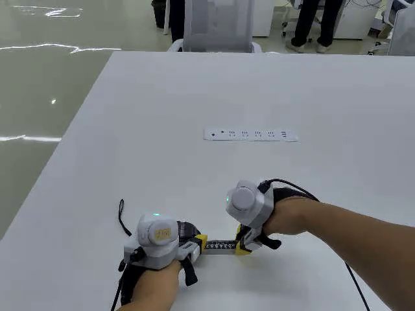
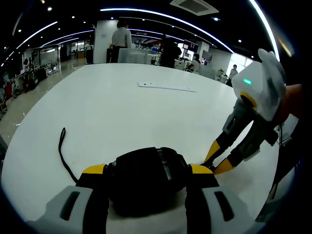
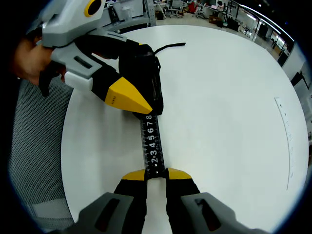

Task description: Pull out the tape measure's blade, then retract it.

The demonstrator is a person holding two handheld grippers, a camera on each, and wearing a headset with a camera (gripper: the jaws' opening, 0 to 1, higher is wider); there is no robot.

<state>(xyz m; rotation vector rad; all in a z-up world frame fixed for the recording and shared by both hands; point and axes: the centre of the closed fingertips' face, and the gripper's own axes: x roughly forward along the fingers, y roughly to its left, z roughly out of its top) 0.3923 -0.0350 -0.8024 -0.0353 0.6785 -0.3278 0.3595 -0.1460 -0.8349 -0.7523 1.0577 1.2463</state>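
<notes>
A black tape measure case point(image 2: 146, 180) sits between the yellow-tipped jaws of my left gripper point(image 2: 148, 171), which is shut on it low on the white table point(image 1: 194, 97). A short length of black blade point(image 3: 152, 146) with white numbers runs from the case point(image 3: 146, 73) to my right gripper point(image 3: 156, 174), shut on the blade's end. In the head view the left gripper point(image 1: 198, 245) and right gripper point(image 1: 242, 248) are close together near the table's front edge, with the blade point(image 1: 220, 246) between them. The case's black strap point(image 1: 121, 217) trails left on the table.
A white power strip point(image 1: 250, 135) lies flat in the middle of the table. A grey chair point(image 1: 217, 26) stands at the far edge, with people's legs point(image 1: 311, 23) behind it. The table's left edge drops to a shiny floor point(image 1: 39, 78).
</notes>
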